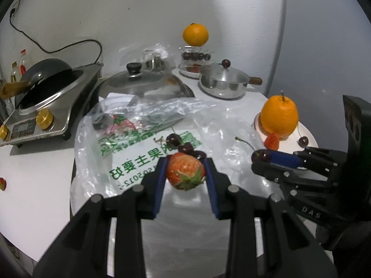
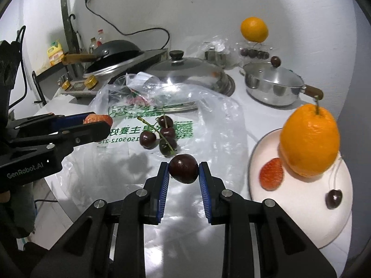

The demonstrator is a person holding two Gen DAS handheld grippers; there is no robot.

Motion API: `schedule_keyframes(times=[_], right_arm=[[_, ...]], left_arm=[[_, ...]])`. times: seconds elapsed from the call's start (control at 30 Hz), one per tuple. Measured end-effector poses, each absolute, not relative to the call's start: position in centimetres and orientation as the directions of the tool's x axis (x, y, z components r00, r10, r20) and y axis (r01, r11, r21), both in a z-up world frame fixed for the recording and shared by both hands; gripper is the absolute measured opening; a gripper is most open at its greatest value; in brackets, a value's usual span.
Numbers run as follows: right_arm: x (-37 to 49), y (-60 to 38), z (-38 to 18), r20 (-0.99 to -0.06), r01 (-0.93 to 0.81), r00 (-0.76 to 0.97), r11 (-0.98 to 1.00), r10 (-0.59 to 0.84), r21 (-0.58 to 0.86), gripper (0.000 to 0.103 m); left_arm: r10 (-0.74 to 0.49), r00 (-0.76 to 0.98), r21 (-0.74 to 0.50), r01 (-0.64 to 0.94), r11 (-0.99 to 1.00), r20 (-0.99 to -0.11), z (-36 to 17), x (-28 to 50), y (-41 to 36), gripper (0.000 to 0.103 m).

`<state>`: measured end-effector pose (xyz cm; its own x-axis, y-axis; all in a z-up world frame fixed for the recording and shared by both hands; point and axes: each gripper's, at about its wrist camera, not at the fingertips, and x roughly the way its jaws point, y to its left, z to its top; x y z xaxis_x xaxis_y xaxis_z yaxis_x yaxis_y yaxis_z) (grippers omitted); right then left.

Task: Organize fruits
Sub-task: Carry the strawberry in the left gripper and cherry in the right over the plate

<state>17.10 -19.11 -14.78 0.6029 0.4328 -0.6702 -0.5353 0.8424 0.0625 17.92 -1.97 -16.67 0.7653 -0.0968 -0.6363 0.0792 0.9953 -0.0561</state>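
Note:
My left gripper (image 1: 185, 170) is shut on a red strawberry (image 1: 185, 172) with a green cap, held above the clear plastic bag (image 1: 139, 153). The same strawberry (image 2: 97, 119) shows at the left in the right wrist view. My right gripper (image 2: 183, 170) is shut on a dark cherry (image 2: 183, 168); from the left wrist view this cherry (image 1: 261, 155) has a stem curving up. Several loose cherries (image 2: 160, 134) lie on the bag (image 2: 208, 125). A white plate (image 2: 301, 199) at the right carries an orange (image 2: 309, 140), a strawberry (image 2: 271, 173) and a cherry (image 2: 334, 198).
A steel pan with lid (image 2: 273, 83) and a glass wok lid (image 2: 185, 69) sit behind the bag. An induction cooker with a black wok (image 1: 44, 102) stands at the left. Far back, an orange (image 1: 195, 34) rests on a glass holder of cherries. One stray strawberry (image 1: 2, 183) lies at the left.

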Motion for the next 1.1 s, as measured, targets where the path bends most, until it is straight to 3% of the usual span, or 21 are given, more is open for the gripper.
schedule_keyframes(times=[1.1], right_arm=[[15.6, -29.4, -13.2, -0.622, -0.41, 0.701, 0.911, 0.349, 0.049, 0.028]], left_arm=[[-0.172, 0.777, -0.019, 0.202, 0.979, -0.606, -15.2, 17.5, -11.7, 0.034]])
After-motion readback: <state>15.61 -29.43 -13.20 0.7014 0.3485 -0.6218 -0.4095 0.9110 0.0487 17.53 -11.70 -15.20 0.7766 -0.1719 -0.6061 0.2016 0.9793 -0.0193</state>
